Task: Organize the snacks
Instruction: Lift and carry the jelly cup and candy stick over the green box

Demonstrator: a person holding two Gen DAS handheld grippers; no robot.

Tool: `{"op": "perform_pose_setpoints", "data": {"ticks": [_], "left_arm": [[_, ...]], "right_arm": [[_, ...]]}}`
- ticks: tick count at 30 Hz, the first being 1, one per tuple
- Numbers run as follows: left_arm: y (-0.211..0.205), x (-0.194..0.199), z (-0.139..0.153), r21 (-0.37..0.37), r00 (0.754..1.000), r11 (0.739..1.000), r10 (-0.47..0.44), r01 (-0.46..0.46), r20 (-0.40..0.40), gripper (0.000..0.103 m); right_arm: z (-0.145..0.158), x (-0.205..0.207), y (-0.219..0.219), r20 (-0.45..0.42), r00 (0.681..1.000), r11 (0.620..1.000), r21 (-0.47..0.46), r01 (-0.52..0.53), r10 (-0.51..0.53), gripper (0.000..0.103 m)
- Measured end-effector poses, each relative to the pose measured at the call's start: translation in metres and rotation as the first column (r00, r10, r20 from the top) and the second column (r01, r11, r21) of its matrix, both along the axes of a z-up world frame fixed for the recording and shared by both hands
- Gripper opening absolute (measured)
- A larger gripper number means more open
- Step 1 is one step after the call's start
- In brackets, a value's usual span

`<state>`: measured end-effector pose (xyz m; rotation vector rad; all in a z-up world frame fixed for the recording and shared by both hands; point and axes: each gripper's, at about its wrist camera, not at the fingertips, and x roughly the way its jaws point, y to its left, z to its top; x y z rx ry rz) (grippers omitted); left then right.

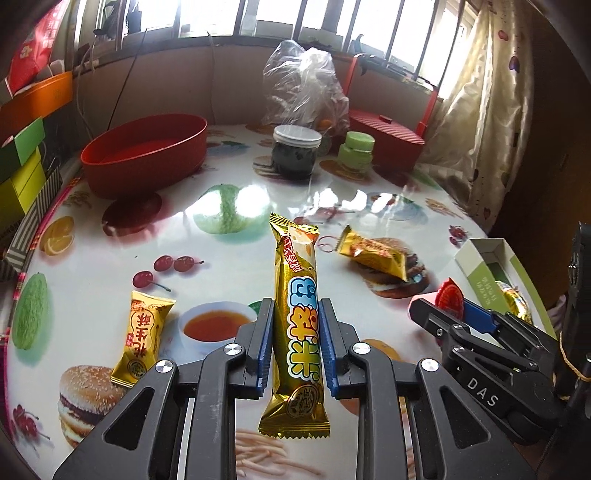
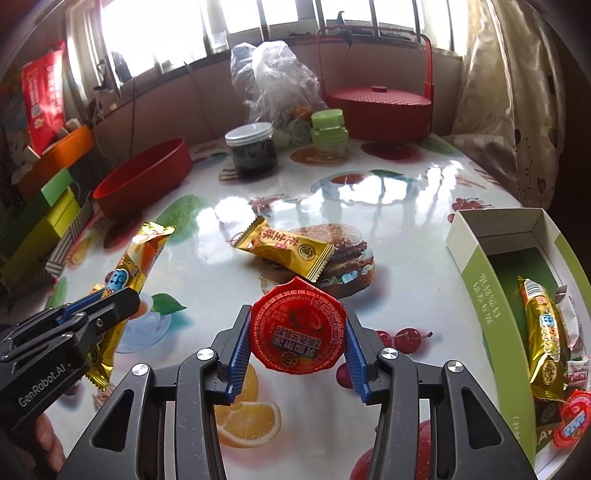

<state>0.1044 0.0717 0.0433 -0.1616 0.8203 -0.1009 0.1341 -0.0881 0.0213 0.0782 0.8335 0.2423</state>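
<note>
Overhead, bright windows (image 1: 207, 14) glare on the fruit-printed table (image 1: 295, 192).

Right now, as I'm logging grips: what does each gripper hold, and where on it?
Left gripper: long gold snack bar, pinched below mid-length. Right gripper: round red foil-lidded cup, clamped across its sides.

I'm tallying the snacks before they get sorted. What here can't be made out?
- Green box contents: right wrist view, near end cut off by the frame edge; left wrist view, right gripper hides it.
- Red tub interior: both views, rim hides the bottom.
- Plastic bag contents: glare, crumpled film.
</note>
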Motion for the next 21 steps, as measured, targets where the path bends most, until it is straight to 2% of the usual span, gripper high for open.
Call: {"op": "perform_pose_setpoints", "data": {"ticks": [21], "left_arm": [[-0.044,-0.016,0.030,0.007,0.995,0.997,-0.080,0.080,0.062,0.024]], "right_arm": [[0.033,-0.024,-0.040,0.074,0.996,0.997,0.065,0.041,-0.046,0.045]]}}
